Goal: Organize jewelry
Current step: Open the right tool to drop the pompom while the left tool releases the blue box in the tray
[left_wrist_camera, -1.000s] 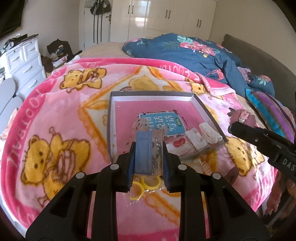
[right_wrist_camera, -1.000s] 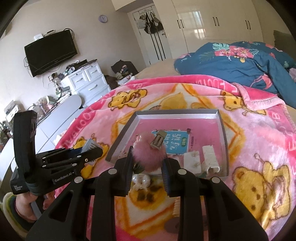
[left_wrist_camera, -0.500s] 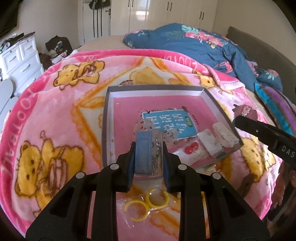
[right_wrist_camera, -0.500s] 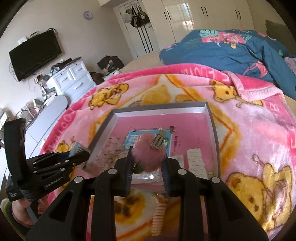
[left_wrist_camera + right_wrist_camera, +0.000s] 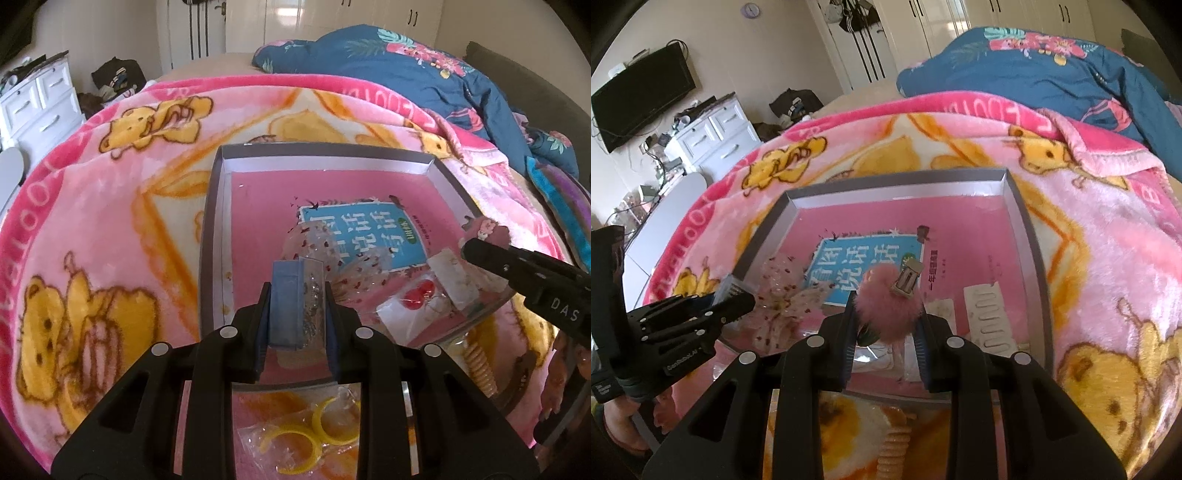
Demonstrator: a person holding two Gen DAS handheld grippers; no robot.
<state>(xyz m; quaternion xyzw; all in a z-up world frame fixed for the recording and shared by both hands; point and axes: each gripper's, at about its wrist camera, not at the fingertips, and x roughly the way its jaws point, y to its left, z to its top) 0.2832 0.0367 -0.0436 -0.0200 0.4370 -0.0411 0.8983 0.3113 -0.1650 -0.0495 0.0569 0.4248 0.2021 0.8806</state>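
A shallow grey box lid (image 5: 211,236) with a pink floor lies on the bed; it also shows in the right wrist view (image 5: 1025,221). My left gripper (image 5: 297,314) is shut on a small blue jewelry box (image 5: 286,302) with a clear side showing metal pieces, held over the lid's near left part. My right gripper (image 5: 886,317) is shut on a fluffy pink pom-pom hair clip (image 5: 890,306), held over the lid's near edge. In the lid lie a clear speckled bag (image 5: 332,243), red earrings in a packet (image 5: 419,295) and white cards (image 5: 988,317).
A pink bear-print blanket (image 5: 110,229) covers the bed. Yellow rings in a clear bag (image 5: 314,435) and a coiled orange hair tie (image 5: 895,454) lie on the blanket in front of the lid. A blue duvet (image 5: 406,70) is bunched at the back. White drawers (image 5: 709,136) stand left.
Both grippers have moved forward toward the lid with their loads and now hang over its near part. The yellow rings and the coil tie now lie beneath and behind the fingers.
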